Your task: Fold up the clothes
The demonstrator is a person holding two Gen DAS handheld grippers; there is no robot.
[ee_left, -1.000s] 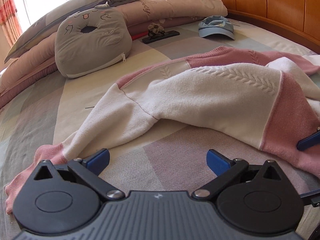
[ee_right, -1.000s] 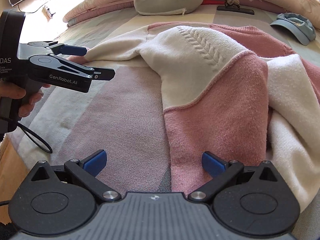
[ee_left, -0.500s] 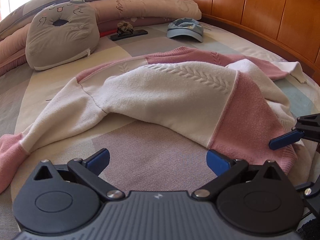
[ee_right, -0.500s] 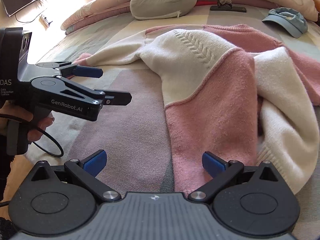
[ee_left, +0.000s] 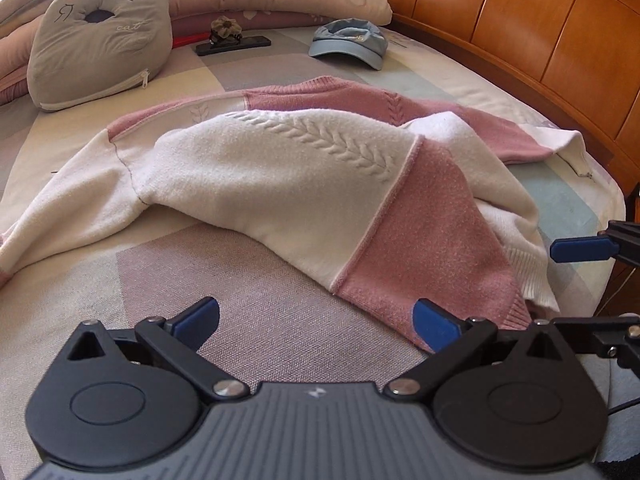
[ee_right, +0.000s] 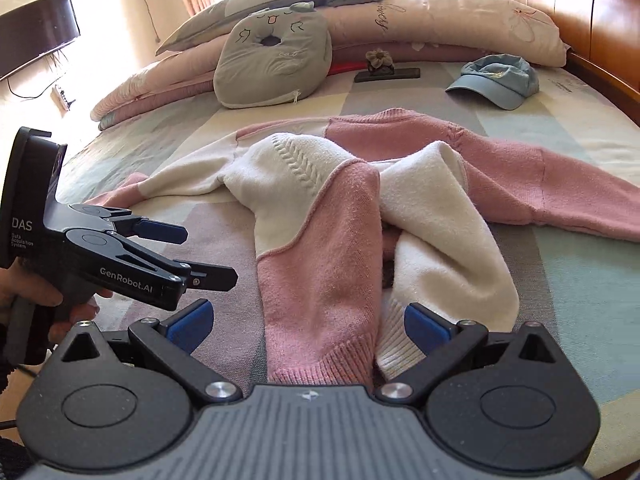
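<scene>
A: What is the biggest thing here?
B: The bed with a pastel checked sheet (ee_left: 168,280) and an orange wooden headboard (ee_left: 520,28). It holds everything: long pink pillows (ee_right: 420,24) stacked at the far side, a grey cat-face cushion (ee_left: 100,40) leaning against them, and the pink-and-cream knitted sweater (ee_left: 304,184) lying crumpled in the middle, one cream panel folded over the pink body, one sleeve stretched to each side.
A: Smaller things?
B: A light blue cap (ee_right: 496,78) sits beyond the sweater near the headboard, and a black phone (ee_left: 234,45) with a small flower piece on it lies just in front of the pillows.
A: The grippers?
B: The left gripper (ee_left: 316,320) hovers over bare sheet just beside the sweater's pink hem, jaws apart and empty. The right gripper (ee_right: 308,322) has its jaws apart on either side of the ribbed hem, not clamped.
A: Changed from a second ago?
B: Both have swung rightward along the bed; the hem now sits between the right fingers, and the headboard fills more of the left view.
</scene>
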